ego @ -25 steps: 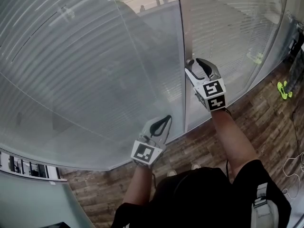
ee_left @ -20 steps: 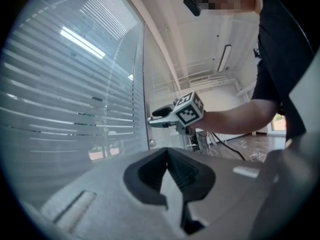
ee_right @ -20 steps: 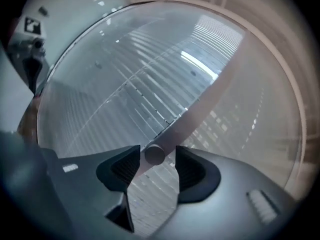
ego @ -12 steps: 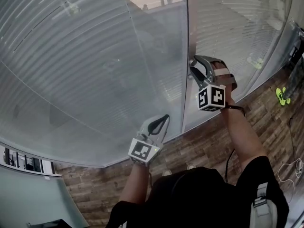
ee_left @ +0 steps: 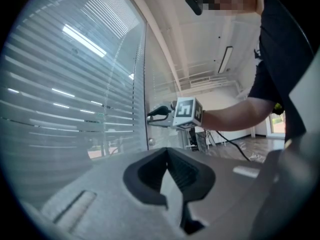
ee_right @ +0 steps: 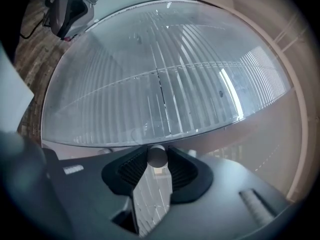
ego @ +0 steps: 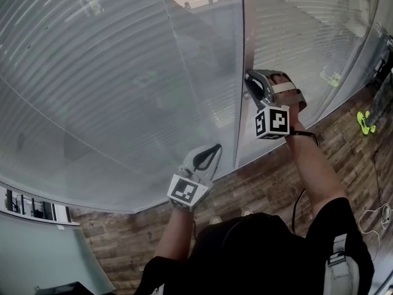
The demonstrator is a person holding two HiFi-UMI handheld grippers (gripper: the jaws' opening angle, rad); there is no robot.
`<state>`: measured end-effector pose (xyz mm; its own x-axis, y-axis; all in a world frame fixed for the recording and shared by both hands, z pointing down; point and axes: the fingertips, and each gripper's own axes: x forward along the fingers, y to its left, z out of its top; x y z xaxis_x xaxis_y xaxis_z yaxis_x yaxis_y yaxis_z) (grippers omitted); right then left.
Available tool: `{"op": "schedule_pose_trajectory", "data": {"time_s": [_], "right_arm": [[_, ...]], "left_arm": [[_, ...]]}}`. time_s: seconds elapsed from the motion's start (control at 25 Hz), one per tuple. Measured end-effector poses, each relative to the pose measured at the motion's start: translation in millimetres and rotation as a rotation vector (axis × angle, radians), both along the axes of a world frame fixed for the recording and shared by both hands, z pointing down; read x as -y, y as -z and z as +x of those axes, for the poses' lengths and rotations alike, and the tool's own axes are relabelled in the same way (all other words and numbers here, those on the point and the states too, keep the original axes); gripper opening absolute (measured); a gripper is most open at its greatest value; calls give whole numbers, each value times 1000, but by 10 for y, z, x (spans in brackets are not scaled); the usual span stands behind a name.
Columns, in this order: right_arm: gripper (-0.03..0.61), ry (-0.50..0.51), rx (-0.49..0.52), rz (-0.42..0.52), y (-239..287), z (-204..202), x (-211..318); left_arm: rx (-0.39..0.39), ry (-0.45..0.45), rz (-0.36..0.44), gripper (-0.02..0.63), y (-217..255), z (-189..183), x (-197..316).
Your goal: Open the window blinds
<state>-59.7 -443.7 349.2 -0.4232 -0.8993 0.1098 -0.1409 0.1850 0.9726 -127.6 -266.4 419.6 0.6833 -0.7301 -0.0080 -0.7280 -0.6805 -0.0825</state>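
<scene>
At the glazed wall we stand close to the window blinds, whose horizontal slats run behind the glass across the wide pane on our left and the narrower one on our right. Between the two panes rises a pale vertical frame post. Our right gripper reaches level to that post, rolled onto its side. Its jaws have just been closing and now grasp a small round grey knob between the pad tips, both ribbed pads touching it. Our left gripper hangs lower and to the left, near the glass but apart from it. Its jaws are clenched tip to tip with nothing between them. Below the panes lies a wood-patterned floor.
</scene>
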Motion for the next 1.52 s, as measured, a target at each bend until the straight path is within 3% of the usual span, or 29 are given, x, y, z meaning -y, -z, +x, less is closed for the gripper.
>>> {"op": "schedule_pose_trajectory", "data": {"time_s": [0.16, 0.36, 0.68, 1.04, 1.52], "right_arm": [[127, -1, 15, 0, -1, 3, 1], [126, -3, 22, -19, -22, 5, 0], [126, -9, 178, -100, 31, 10, 3], [126, -18, 440, -230, 87, 46, 25], [126, -44, 794, -369, 109, 105, 87]], "left_arm": [[25, 3, -9, 4, -62, -2, -19], [-1, -8, 11, 4, 18, 6, -11], [-3, 5, 3, 3, 20, -4, -10], [17, 9, 23, 5, 1, -14, 12], [29, 4, -17, 4, -14, -4, -13]]}}
